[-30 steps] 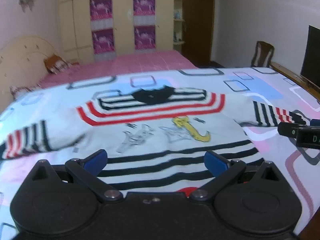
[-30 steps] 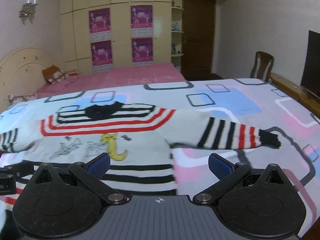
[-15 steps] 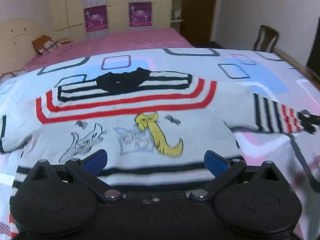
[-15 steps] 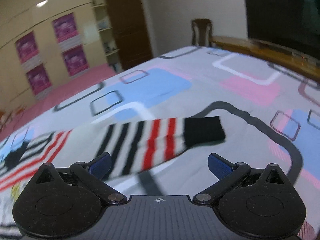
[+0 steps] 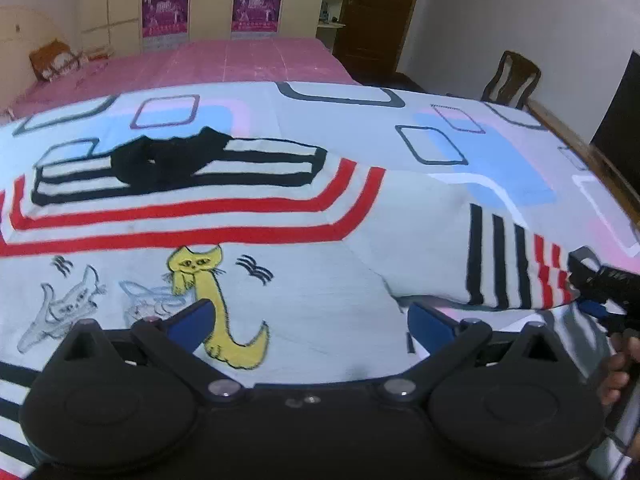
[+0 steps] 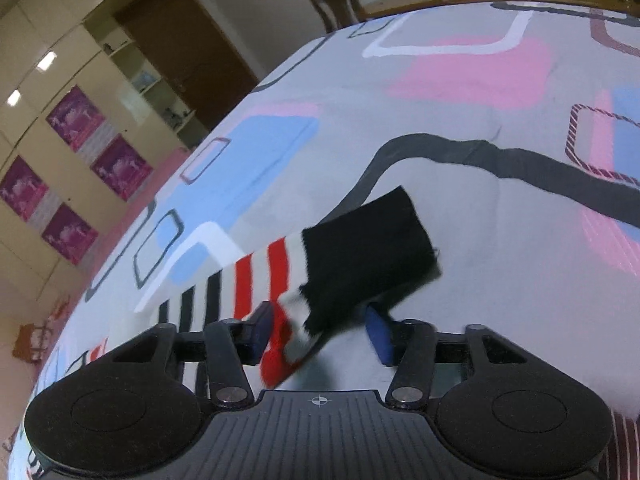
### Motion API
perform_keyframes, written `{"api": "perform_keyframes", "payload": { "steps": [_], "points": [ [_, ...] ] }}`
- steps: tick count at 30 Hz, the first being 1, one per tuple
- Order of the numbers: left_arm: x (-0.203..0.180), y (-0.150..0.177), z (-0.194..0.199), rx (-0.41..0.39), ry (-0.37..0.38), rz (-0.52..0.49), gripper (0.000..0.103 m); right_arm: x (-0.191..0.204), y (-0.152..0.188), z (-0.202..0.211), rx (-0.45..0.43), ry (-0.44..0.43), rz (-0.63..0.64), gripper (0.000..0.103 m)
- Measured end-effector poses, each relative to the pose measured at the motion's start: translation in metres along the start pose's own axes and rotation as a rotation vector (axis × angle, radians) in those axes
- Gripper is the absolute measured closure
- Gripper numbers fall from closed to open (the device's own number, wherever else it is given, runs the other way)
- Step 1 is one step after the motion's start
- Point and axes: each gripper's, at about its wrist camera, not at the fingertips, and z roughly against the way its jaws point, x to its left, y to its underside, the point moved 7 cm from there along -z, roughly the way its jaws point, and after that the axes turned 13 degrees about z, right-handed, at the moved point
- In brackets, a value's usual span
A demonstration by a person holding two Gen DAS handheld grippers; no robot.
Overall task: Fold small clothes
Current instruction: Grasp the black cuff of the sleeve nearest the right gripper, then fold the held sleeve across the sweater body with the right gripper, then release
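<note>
A small white sweater (image 5: pixel 240 264) with red and black stripes, a yellow cat print and a black collar lies flat on the bed. My left gripper (image 5: pixel 308 322) is open and empty, low over the sweater's chest. The right sleeve (image 6: pixel 256 280), striped with a black cuff (image 6: pixel 360 256), stretches to the right. My right gripper (image 6: pixel 320 330) has its jaws half closed around the cuff end of the sleeve; its blue pads (image 6: pixel 378 334) sit on either side of the cloth. The right gripper also shows at the sleeve end in the left wrist view (image 5: pixel 600 288).
The bed has a quilt (image 5: pixel 460 152) patterned with pink, blue and dark squares, and a pink sheet (image 5: pixel 224 60) behind. A wooden bed rail (image 5: pixel 592 152), a chair (image 5: pixel 512 76) and a dark door (image 5: pixel 376 12) are to the right. Wardrobes line the far wall.
My right gripper has swung right, dropped onto the sleeve cuff and narrowed around it. My left gripper has moved forward and lower over the sweater's chest, still open.
</note>
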Motion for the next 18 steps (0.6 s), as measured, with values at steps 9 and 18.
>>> {"api": "perform_keyframes", "payload": {
  "steps": [9, 18],
  "points": [
    [0.053, -0.013, 0.009, -0.024, -0.108, 0.062, 0.001, 0.017, -0.018, -0.008, -0.029, 0.064, 0.17, 0.096],
    [0.154, -0.027, 0.031, -0.065, -0.135, 0.207, 0.001, 0.209, 0.017, 0.01, -0.073, -0.251, 0.507, 0.096]
  ]
}}
